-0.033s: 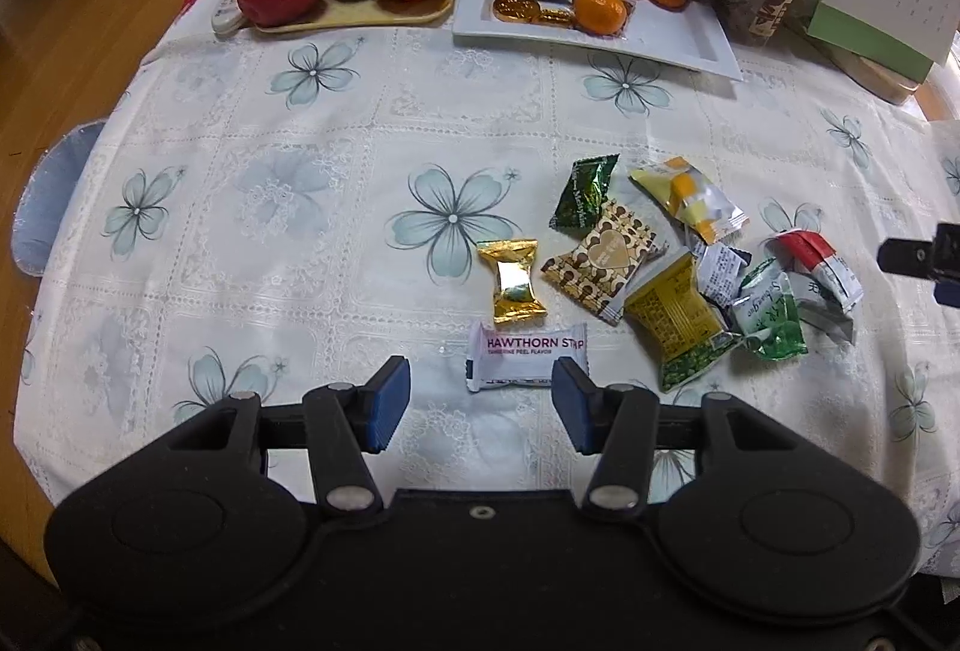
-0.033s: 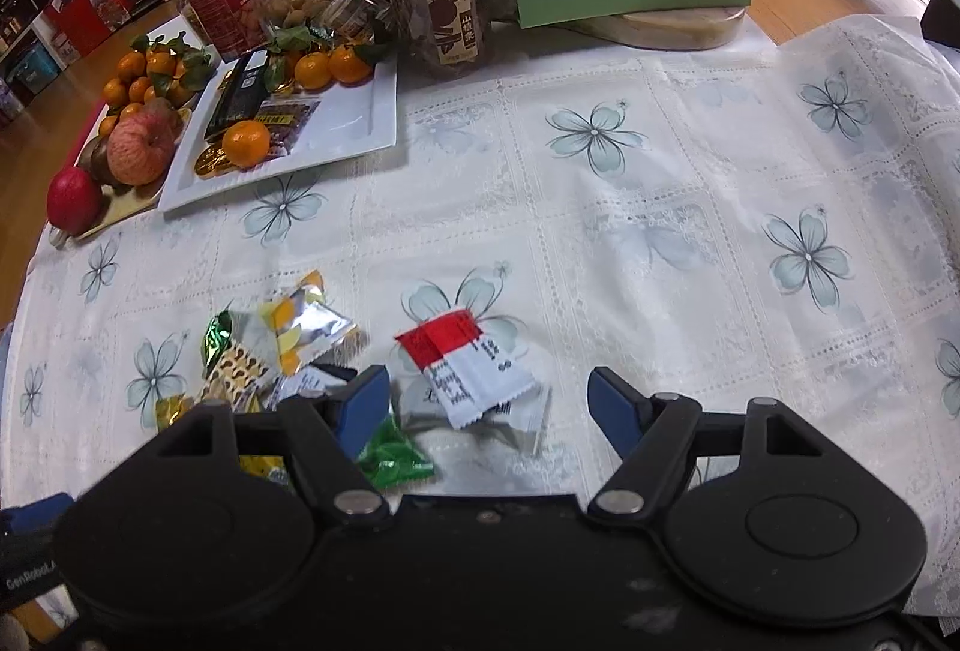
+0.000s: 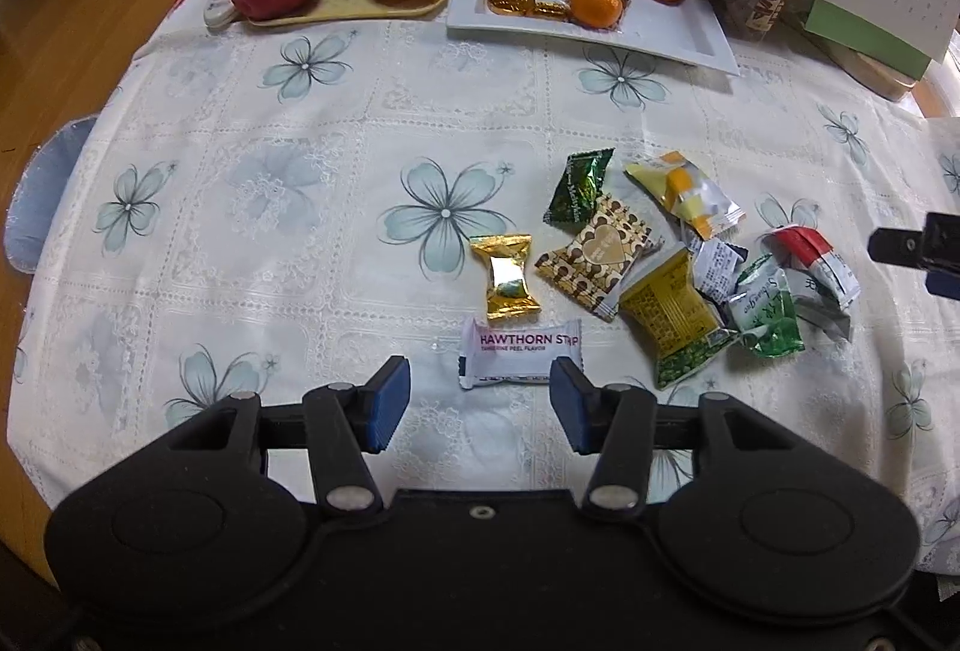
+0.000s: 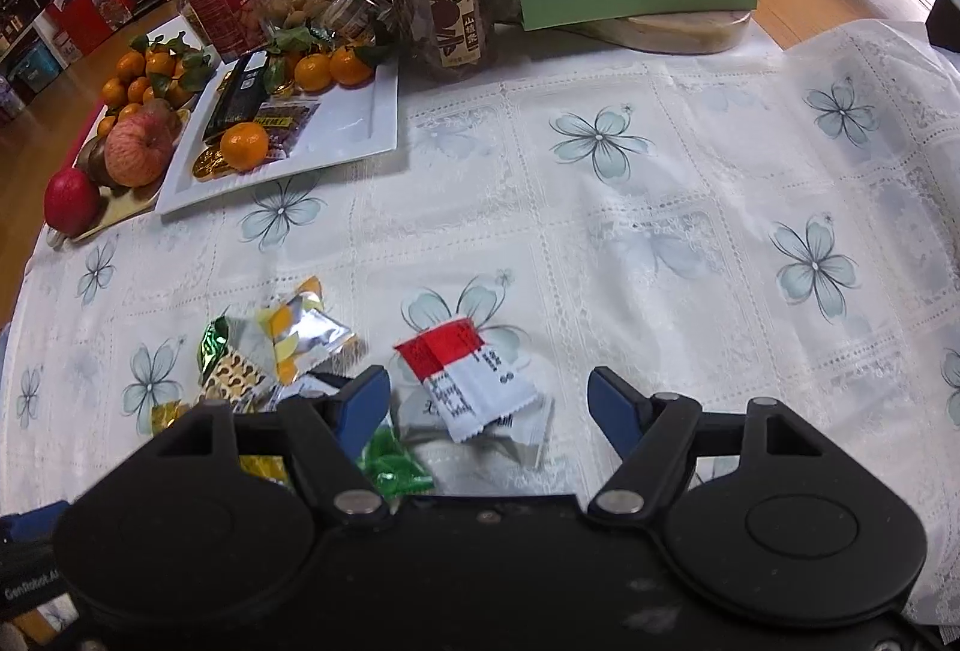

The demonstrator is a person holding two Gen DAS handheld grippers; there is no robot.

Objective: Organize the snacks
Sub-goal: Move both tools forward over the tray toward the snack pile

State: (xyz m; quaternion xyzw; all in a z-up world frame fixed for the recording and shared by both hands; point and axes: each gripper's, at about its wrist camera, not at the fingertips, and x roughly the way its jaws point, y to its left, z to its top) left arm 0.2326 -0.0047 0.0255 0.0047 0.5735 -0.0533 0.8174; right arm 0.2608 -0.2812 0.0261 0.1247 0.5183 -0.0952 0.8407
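On the flowered tablecloth (image 3: 312,183) lies a loose heap of wrapped snacks. The left gripper (image 3: 480,399) hovers low with its jaws wide apart and nothing in them, the white hawthorn strip packet (image 3: 521,353) lying just ahead between the blue pads. The right gripper (image 4: 489,405) also stands wide open and empty, above the red-and-white sachet (image 4: 465,378). Beyond, the white tray (image 3: 678,30) holds 4 tangerines and gold coins beside a fruit board (image 3: 360,9).
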